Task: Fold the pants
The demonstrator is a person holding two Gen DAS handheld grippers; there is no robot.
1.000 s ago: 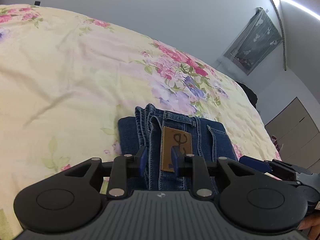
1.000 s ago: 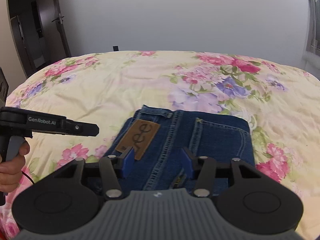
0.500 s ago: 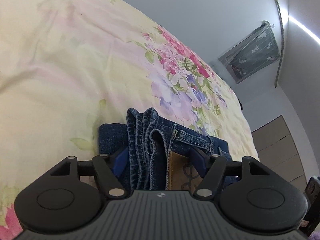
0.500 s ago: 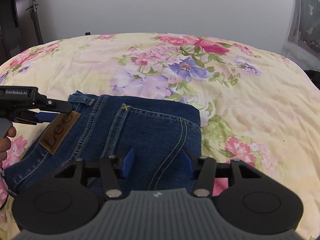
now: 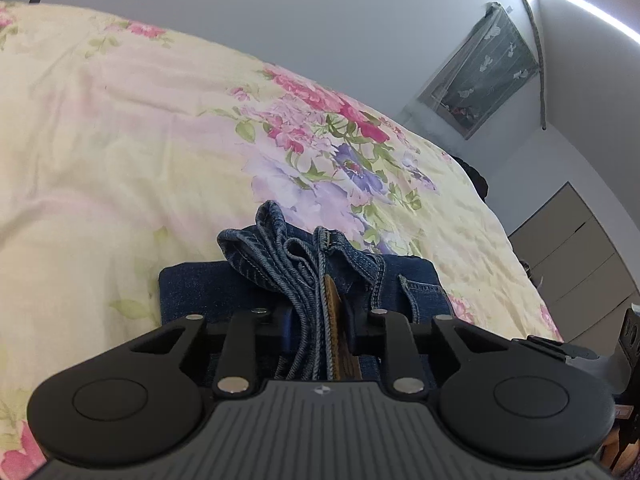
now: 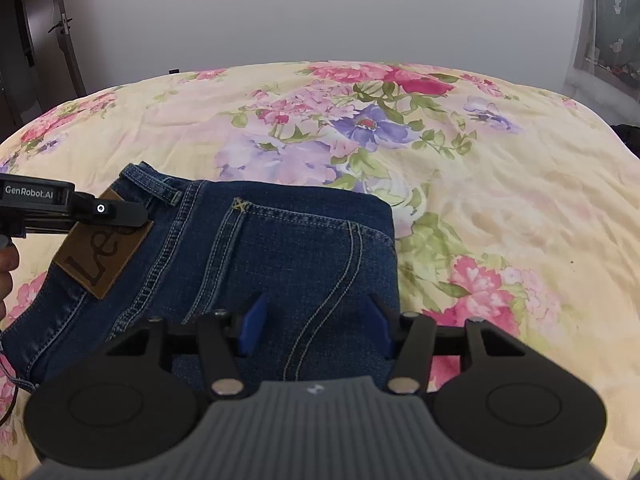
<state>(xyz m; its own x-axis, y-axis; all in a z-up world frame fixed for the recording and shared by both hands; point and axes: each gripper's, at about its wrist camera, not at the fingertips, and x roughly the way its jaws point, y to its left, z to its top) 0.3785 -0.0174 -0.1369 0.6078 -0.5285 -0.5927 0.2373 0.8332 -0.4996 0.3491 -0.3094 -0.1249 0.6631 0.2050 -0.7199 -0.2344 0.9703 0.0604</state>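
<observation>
Dark blue folded jeans (image 6: 300, 248) lie on a floral bedspread (image 6: 520, 200), with the brown leather patch (image 6: 100, 256) at their left end. My left gripper (image 5: 320, 320) is closing on the waistband (image 5: 288, 256). The denim bunches upright between its pads, with the patch (image 5: 332, 304) squeezed in too. In the right wrist view that left gripper (image 6: 100, 208) reaches in from the left over the patch, held by a hand (image 6: 6, 264). My right gripper (image 6: 316, 328) hovers open just above the jeans' near edge, and its blue pads (image 6: 252, 328) stand apart with flat denim below them.
The bedspread (image 5: 120, 160) stretches wide to the left and beyond the jeans. A dark door (image 6: 40, 40) stands at the far left. A curtained window (image 5: 480, 80) and a grey wardrobe (image 5: 580, 248) are off to the right. A dark object (image 5: 476, 180) sits at the bed's far right edge.
The left gripper's jaws spread wide around the waistband, then closed and bunched it up. The right gripper shifted right and lower, over the right half of the jeans.
</observation>
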